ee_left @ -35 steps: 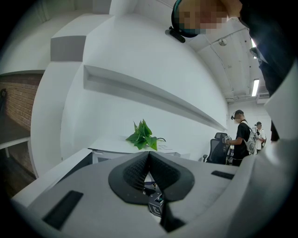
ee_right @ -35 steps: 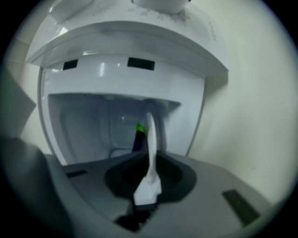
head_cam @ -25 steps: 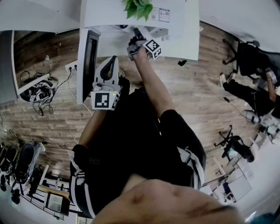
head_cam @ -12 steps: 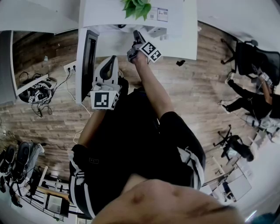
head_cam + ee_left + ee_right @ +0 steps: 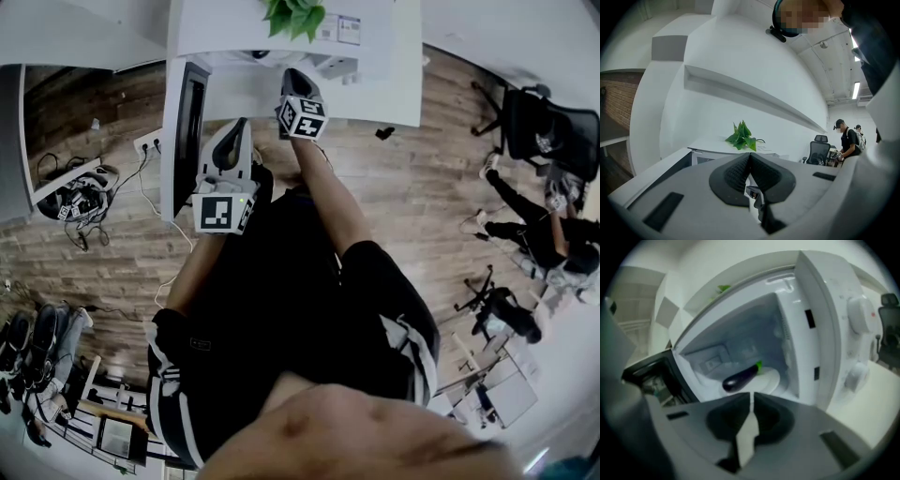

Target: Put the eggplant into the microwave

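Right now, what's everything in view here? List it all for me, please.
eggplant: one, dark purple with green stem, on the plate inside the microwave
plate: one, white, on the microwave's floor
microwave: one, white, dark door open, on the counter
counter: one, white, over the wooden floor
plant: one, green, near the microwave
office chair: one, black, far right
other people: at least two, dark clothes, by the chair
left gripper: one, grey, jaws together, empty, short of the microwave
right gripper: one, grey, jaws together, empty, pointing into the microwave
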A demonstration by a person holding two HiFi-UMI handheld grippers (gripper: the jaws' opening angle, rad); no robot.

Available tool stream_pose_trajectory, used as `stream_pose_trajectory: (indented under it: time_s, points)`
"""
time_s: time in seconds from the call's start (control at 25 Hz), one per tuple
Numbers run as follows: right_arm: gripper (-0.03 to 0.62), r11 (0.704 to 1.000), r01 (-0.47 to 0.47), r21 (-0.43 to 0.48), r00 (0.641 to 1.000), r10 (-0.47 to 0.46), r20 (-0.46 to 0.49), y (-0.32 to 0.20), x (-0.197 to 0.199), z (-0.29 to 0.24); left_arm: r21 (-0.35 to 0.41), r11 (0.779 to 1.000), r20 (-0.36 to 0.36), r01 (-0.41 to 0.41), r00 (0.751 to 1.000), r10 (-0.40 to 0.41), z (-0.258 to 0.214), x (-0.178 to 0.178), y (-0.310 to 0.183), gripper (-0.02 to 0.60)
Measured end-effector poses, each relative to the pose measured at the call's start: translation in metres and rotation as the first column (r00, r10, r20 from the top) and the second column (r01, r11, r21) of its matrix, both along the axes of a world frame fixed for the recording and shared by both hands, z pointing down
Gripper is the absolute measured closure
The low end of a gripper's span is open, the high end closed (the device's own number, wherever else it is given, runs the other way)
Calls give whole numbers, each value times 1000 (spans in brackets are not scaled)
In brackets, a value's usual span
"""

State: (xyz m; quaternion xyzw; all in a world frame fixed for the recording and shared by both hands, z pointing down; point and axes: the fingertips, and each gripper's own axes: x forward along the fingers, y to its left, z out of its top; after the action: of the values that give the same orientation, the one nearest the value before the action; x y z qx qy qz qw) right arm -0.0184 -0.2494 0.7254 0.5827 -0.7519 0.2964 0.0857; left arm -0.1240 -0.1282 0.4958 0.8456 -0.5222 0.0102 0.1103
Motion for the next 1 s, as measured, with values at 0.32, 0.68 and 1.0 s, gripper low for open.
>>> stream_pose_trajectory:
  time_s: [0.32,0.68,1.0]
  points:
    - [551,997,79,-20,983,-81,-167,0,-14,12,-9,1000,-8,9,1000,-9,3,-3,-2,548]
    - [551,994,92,-53,977,-100,-190,-5,-20,23,-11,1000,4,13,1000,-13,6,-7,-5,548]
    - [553,994,92,-54,978,-100,-185,-20,-22,22,-27,999,-8,27,1000,-27,7,-8,-10,548]
